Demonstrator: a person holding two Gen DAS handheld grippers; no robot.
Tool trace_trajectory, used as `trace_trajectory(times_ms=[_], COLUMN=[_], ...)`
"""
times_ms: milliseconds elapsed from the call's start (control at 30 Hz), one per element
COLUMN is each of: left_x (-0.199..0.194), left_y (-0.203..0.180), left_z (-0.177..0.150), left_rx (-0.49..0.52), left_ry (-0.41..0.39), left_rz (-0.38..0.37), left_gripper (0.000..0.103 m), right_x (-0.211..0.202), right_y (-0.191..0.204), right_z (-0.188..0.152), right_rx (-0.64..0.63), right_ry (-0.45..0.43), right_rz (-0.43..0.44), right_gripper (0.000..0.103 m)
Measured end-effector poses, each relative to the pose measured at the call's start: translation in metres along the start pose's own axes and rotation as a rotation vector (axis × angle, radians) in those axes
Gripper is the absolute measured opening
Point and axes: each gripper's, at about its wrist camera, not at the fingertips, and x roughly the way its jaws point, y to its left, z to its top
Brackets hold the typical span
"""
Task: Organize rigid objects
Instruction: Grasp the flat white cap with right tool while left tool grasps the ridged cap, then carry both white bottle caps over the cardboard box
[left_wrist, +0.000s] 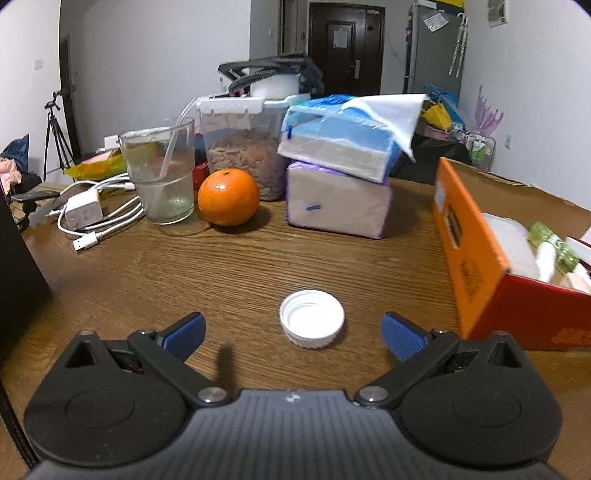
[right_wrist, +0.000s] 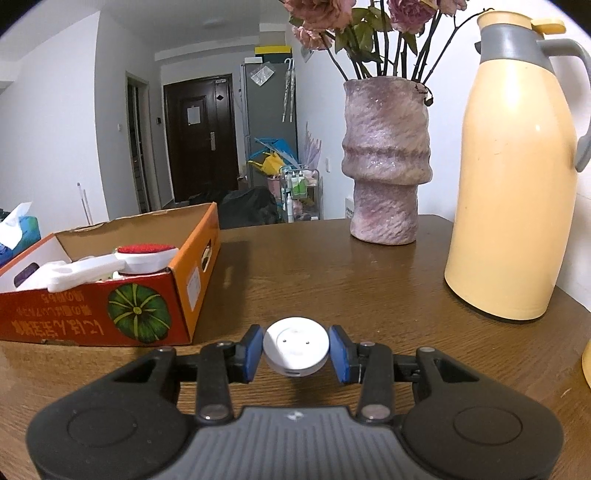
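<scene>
Item 1, white bottle cap (left_wrist: 312, 324): set open side up on the wooden table (left_wrist: 236, 266), dead ahead of the left gripper (left_wrist: 293, 334) and centred in the gap between its blue pads. The cap is round, so no long axis is offered and no turn of the wrist is judged necessary. The jaws are spread wide, with bare wood showing between each pad and the cap; nothing is held. Whether the pads are level with the cap or short of it cannot be told for certain.

Item 2, white round puck (right_wrist: 295, 349): clamped between the blue pads of the right gripper (right_wrist: 295, 350), one pad pressed to each side of its rim, flat face turned up with two small dots visible. It appears to be raised a little off the table, though this is not certain.

Item 3, orange cardboard box (right_wrist: 192, 280): open-topped, white items already lying inside. It is seen ahead and to the left of the right gripper, and just to the right of the left gripper, so it stands between the two hands.

Governing relation: the box is judged the destination. The puck is to be carried forward and leftward over the near wall; the cap is nearer the left hand, and a straight closing is judged sufficient
</scene>
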Motion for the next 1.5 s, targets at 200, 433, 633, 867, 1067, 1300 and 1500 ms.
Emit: trace_trajectory(times_ms=[200, 433, 633, 867, 1067, 1300, 1500], left_x=[0.018, 0.028, 0.033, 0.027, 0.024, 0.009, -0.011], left_y=[0.002, -0.002, -0.005, -0.009, -0.013, -0.018, -0.020], left_z=[0.005, 0.009, 0.010, 0.009, 0.008, 0.005, 0.002], left_rx=[0.011, 0.036, 0.055, 0.087, 0.106, 0.126, 0.116], left_ry=[0.037, 0.054, 0.061, 0.040, 0.035, -0.019, -0.061], left_rz=[0.004, -0.012, -0.028, -0.057, -0.051, -0.035, -0.057], left_gripper=[0.103, 0.097, 0.080, 0.041, 0.041, 0.041, 0.041], right_x=[-0.004, -0.006, -0.009, -0.010, -0.010, -0.017, -0.027], right_y=[0.003, 0.007, 0.012, 0.014, 0.014, 0.019, 0.026], right_z=[-0.002, -0.002, -0.004, -0.004, -0.004, -0.005, -0.006], right_rx=[0.013, 0.018, 0.025, 0.022, 0.021, 0.020, 0.013], right_ry=[-0.008, -0.013, -0.020, -0.020, -0.023, -0.036, -0.050], right_rz=[-0.006, -0.003, 0.003, 0.012, 0.014, 0.034, 0.060], right_gripper=[0.038, 0.038, 0.038, 0.038, 0.038, 0.038, 0.038])
